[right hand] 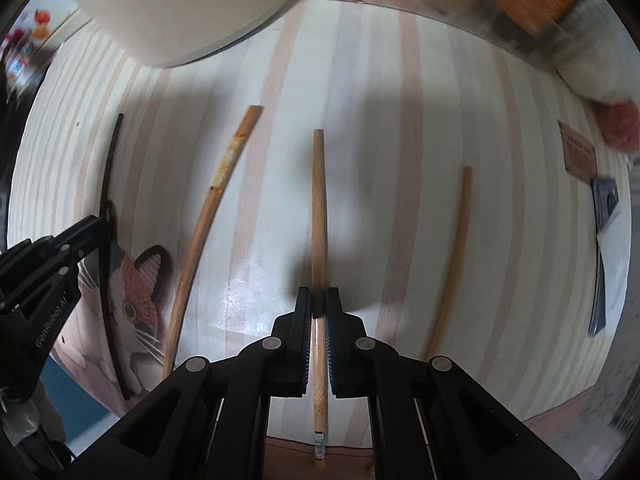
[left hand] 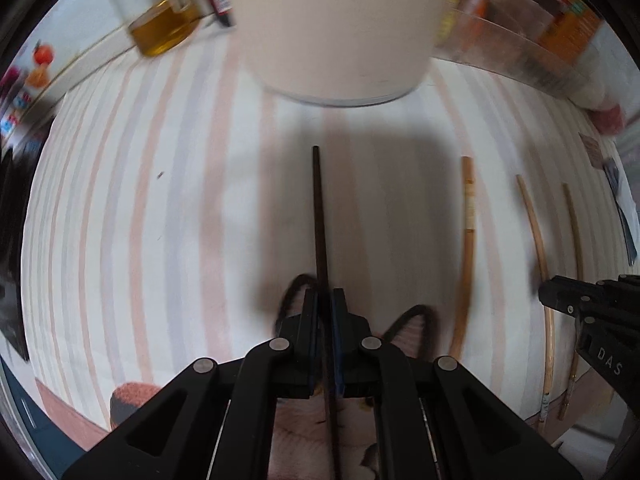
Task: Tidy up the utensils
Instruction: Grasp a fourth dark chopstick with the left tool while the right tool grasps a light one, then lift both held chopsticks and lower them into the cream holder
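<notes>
Both hand-held grippers point down at a desk (right hand: 400, 160) covered in a pale striped cloth. The left hand-held gripper (left hand: 325, 300) is clamped on a dark chopstick (left hand: 320, 216), which runs up from between its jaws toward a big cream container (left hand: 332, 28) at the far side. The right hand-held gripper (right hand: 319, 300) has its jaws closed on a light wooden chopstick (right hand: 318, 200), the pads pressing its sides.

Three more wooden chopsticks lie flat on the cloth, roughly side by side: a stained chopstick (right hand: 208, 216) to the left of the gripped one and a plain chopstick (right hand: 454, 256) to its right. Near the front edge sits a cat-print mat (right hand: 136, 296) under the dark stick. A jar of amber liquid (left hand: 164, 28), perhaps oil, stands blurred at the back left.
</notes>
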The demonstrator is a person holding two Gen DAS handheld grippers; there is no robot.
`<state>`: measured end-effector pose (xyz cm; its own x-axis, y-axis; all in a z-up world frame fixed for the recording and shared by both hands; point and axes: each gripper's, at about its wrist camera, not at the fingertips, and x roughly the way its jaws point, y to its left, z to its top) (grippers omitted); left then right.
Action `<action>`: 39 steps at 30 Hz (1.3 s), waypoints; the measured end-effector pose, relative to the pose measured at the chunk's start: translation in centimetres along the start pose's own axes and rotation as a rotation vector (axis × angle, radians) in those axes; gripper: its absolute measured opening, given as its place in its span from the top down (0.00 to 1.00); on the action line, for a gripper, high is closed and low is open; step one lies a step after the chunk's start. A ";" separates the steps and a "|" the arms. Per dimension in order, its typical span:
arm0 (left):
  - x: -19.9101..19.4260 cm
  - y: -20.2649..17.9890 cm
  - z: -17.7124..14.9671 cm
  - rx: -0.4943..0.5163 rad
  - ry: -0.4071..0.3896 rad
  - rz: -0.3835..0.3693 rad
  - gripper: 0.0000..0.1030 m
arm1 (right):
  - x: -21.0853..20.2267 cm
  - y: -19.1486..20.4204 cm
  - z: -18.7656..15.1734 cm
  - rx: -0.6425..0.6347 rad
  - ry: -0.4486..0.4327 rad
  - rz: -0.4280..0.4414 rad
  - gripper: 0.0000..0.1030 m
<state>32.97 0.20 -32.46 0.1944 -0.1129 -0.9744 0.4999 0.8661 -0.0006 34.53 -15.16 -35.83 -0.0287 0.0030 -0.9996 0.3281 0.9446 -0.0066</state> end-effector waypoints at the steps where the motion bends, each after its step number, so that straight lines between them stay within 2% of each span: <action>1: 0.1 -0.3 0.1 0.005 0.004 -0.003 0.96 | -0.2 -0.9 -0.1 0.015 -0.003 0.010 0.93; 9: 0.2 -0.4 0.6 -0.009 0.024 -0.029 0.95 | -0.4 -2.5 0.8 0.051 0.026 0.033 0.93; 27: 0.4 -1.4 2.0 -0.013 0.004 -0.004 0.97 | -1.4 -1.8 -0.5 0.050 0.005 0.037 0.93; 30: -0.7 -2.1 1.7 -0.013 -0.021 -0.008 0.97 | -1.8 -2.0 -0.9 0.054 -0.037 0.066 0.93; 33: -2.5 -2.4 1.8 -0.009 -0.059 -0.020 0.97 | -2.3 -3.3 -1.6 0.129 -0.054 0.184 0.94; 39: -6.7 -2.6 2.2 -0.015 -0.142 -0.037 0.97 | -5.8 -4.3 -2.9 0.132 -0.202 0.228 0.94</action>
<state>32.25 -2.41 -25.46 0.2943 -0.2114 -0.9320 0.4960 0.8674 -0.0401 30.53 -18.26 -29.88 0.2431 0.1321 -0.9610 0.4243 0.8764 0.2279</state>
